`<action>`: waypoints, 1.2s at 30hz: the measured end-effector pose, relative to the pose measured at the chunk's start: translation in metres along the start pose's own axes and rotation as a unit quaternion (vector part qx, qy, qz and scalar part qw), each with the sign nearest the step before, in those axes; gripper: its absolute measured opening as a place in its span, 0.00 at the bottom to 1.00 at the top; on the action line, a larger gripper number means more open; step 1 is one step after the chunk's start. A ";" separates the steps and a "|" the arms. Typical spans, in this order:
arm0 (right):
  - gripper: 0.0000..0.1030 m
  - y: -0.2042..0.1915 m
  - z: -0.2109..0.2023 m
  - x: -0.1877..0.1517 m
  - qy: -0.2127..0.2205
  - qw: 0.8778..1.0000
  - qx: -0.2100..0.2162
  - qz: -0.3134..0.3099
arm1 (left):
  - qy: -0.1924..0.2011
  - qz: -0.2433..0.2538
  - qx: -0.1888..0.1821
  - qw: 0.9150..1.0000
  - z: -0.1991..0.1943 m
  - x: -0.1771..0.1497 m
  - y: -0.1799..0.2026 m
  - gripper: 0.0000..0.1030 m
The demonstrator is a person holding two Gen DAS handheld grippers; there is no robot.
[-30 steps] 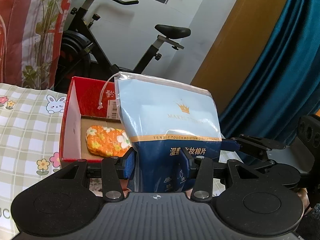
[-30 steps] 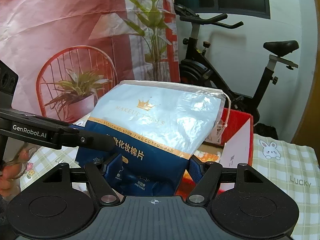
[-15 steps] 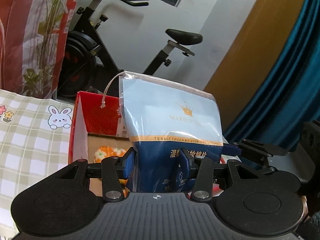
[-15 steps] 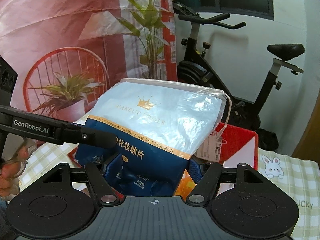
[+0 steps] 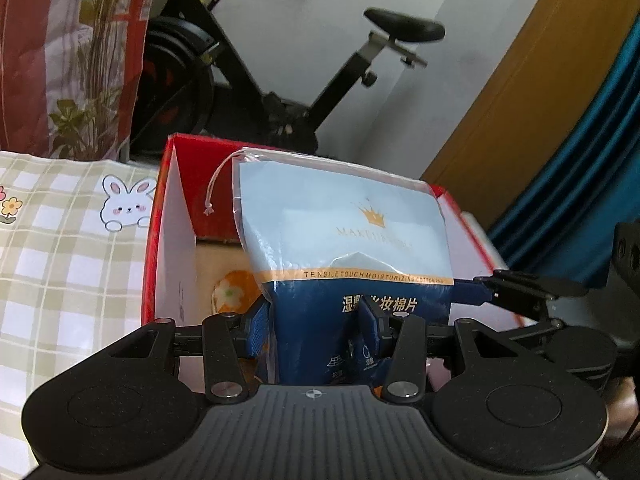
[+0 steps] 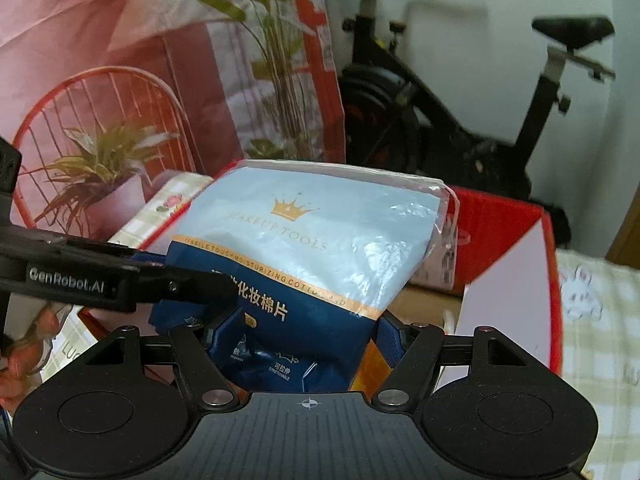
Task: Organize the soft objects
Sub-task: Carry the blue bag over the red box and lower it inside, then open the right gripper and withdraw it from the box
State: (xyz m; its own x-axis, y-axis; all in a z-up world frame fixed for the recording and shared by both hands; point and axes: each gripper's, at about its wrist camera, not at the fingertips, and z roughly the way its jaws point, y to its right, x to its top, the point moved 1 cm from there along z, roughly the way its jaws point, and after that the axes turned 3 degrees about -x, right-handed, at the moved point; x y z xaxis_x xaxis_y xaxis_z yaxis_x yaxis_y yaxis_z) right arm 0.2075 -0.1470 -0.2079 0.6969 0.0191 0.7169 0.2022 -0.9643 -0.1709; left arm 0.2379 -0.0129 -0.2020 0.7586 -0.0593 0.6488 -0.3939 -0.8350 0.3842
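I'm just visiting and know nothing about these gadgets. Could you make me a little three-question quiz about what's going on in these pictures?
1. True or false: only the left gripper grips the cotton pad bag.
2. Multiple choice: what lies inside the red box already? A) a black sock B) an orange flowered soft item C) a glass bottle
3. Fill in: behind the box stands an exercise ____.

Key:
1. False. The right gripper also has its fingers closed on the bag's dark blue lower part.
2. B, the orange flowered item, partly hidden behind the bag.
3. Bike: the exercise bike.
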 end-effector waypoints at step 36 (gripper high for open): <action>1.00 0.001 -0.069 -0.026 0.028 0.995 -0.097 0.014 | 0.014 0.059 0.102 0.993 -0.056 -0.018 0.024 1.00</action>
State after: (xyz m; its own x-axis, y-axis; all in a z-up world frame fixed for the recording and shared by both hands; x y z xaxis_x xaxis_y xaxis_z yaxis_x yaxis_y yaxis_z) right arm 0.1419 -0.1669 -0.1805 0.6601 -0.0172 0.7510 0.0434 -0.9972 -0.0610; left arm 0.1857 -0.0010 -0.1672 0.6979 -0.1496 0.7004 -0.3625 -0.9172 0.1652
